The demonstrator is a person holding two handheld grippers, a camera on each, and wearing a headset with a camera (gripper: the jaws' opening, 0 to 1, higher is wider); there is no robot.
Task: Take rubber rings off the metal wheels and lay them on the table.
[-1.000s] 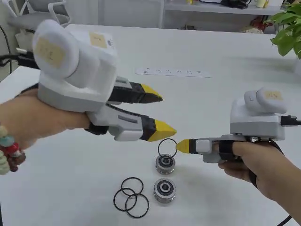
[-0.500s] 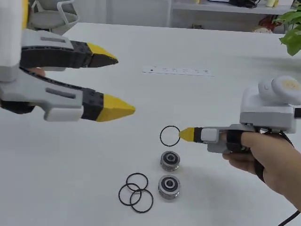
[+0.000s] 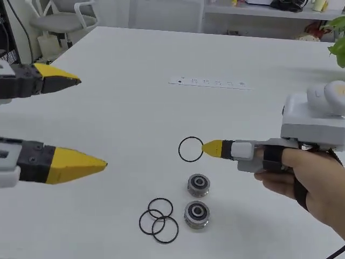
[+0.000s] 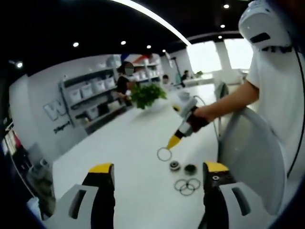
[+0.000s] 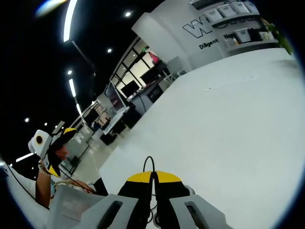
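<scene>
White table [image 3: 135, 81]: big and flat, and all my work sits near its near edge.
Left gripper [image 3: 92, 121]: at the far left, well apart from the work. Its yellow-tipped jaws are spread wide and hold nothing.
Right gripper [image 3: 205, 148]: on the right, pointing left. Its jaws are pinched tight on the edge of one rubber ring.
Power strip [image 3: 209, 83]: a long white bar lying far off across the table.
Metal wheels: two small round ones, close together. The far wheel [image 3: 199, 184] is just below my right gripper's tip, and the near wheel [image 3: 197, 213] is just in front of it.
Ring pile [image 3: 159, 220]: three thin black rings, overlapping, just left of the near wheel.
Held ring [image 3: 190, 149]: a thin black loop hanging off my right gripper's tip, up in the air, a bit beyond the far wheel.
Step now: I think this ring is off its wheel and is on its way to be put down.
Next move: bring the right gripper down and left toward the pile, low over the table, then let the jaws go so the ring drops flat.
Watch out: the ring is light and bendy, so it may stick to a jaw or bounce.
Holder for rings: just the table top itself. The loose rings lie straight on it.
Wheels left to do: too small for me to tell if either has a ring on.
</scene>
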